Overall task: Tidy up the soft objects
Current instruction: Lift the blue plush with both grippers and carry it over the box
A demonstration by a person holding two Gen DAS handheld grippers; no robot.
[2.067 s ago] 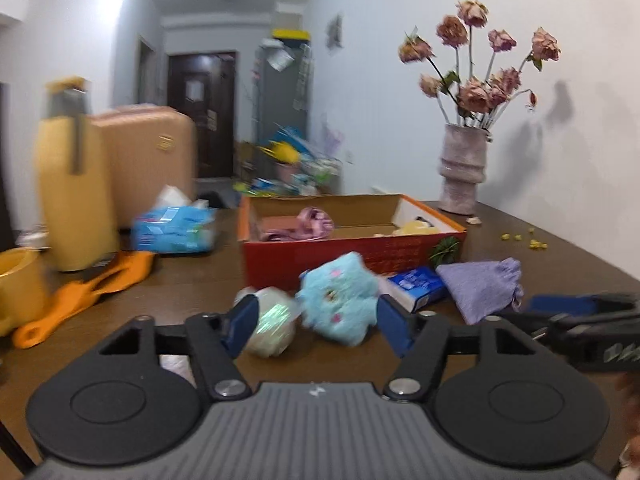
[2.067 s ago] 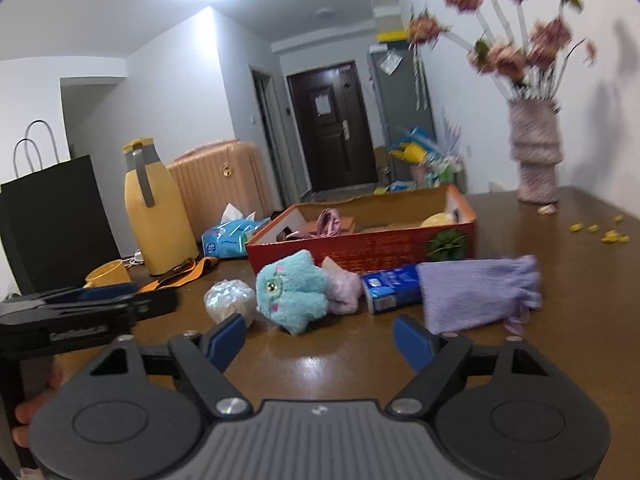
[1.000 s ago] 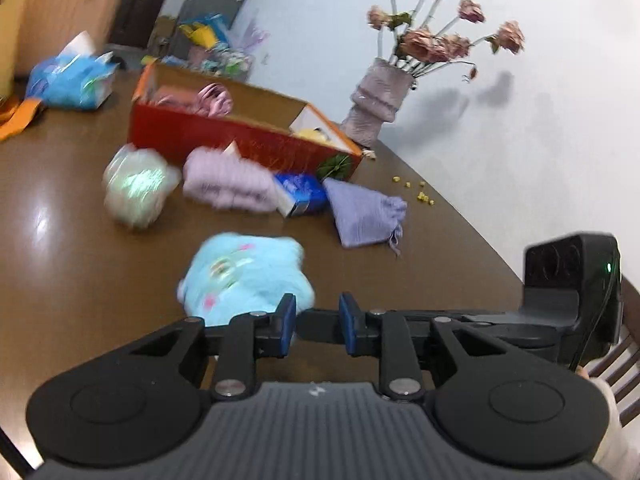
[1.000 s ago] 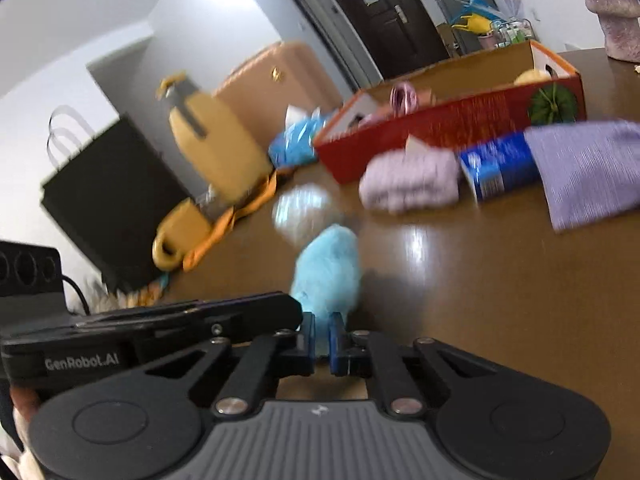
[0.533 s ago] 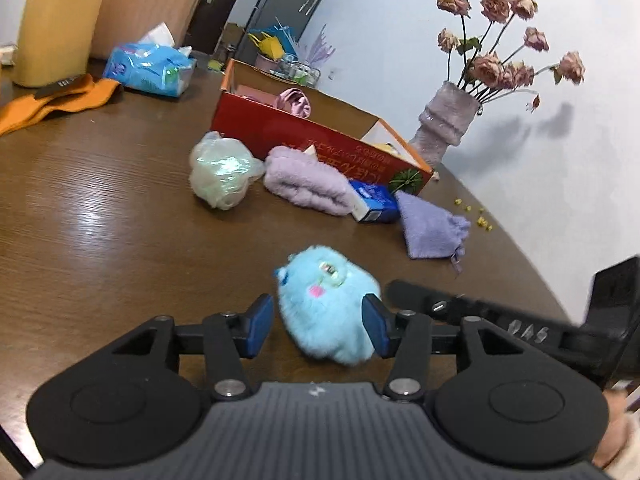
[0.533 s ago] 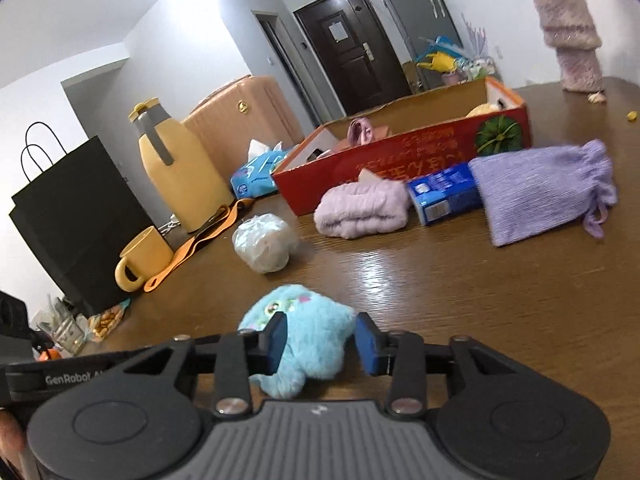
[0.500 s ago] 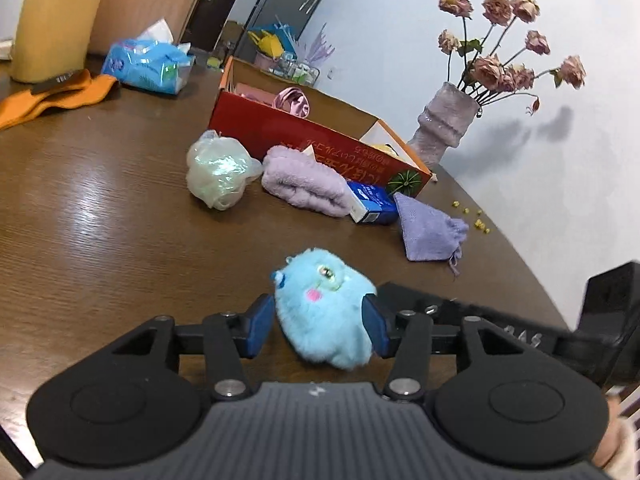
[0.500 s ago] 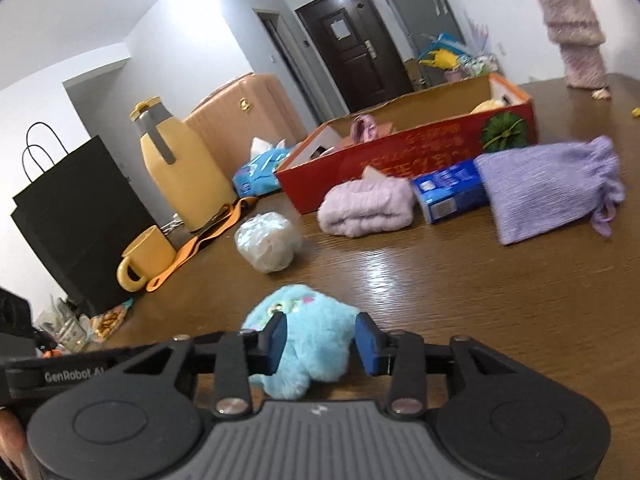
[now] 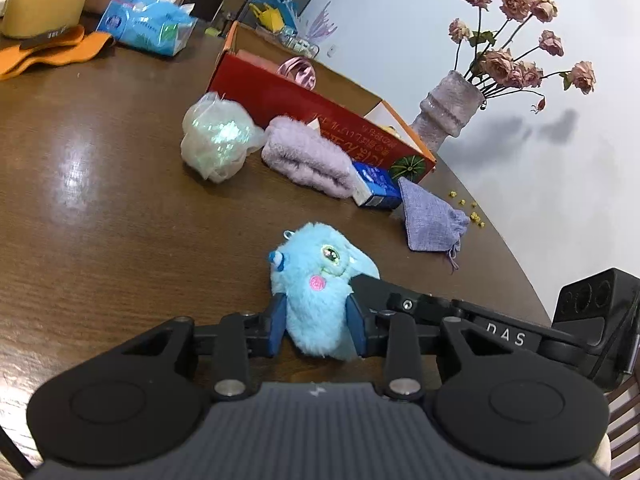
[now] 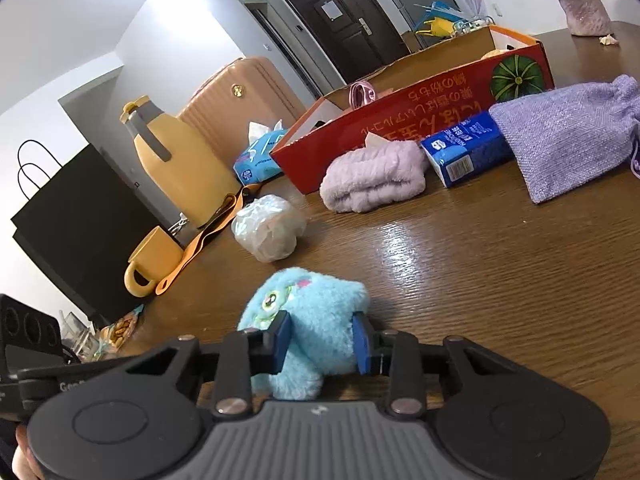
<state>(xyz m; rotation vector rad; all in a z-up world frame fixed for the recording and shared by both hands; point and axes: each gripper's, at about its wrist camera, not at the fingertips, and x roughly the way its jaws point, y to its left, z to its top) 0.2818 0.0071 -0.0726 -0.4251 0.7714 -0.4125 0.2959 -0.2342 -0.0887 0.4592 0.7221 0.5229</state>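
Observation:
A fluffy light-blue plush toy lies on the brown table near its front edge. My left gripper is shut on its lower body, blue pads pressed into the fur on both sides. My right gripper is shut on the same plush toy from the other side. A folded lilac towel, a crumpled clear plastic bag and a purple drawstring pouch lie further back, in front of a red cardboard box.
A small blue carton lies between towel and pouch. A vase of dried roses stands behind the box. In the right wrist view a yellow jug, a yellow mug, an orange strap, a tissue pack and a black bag stand at the left.
Both grippers have closed further onto the blue plush toy, which was between their open pads half a second ago. Both cameras sit a little closer to it.

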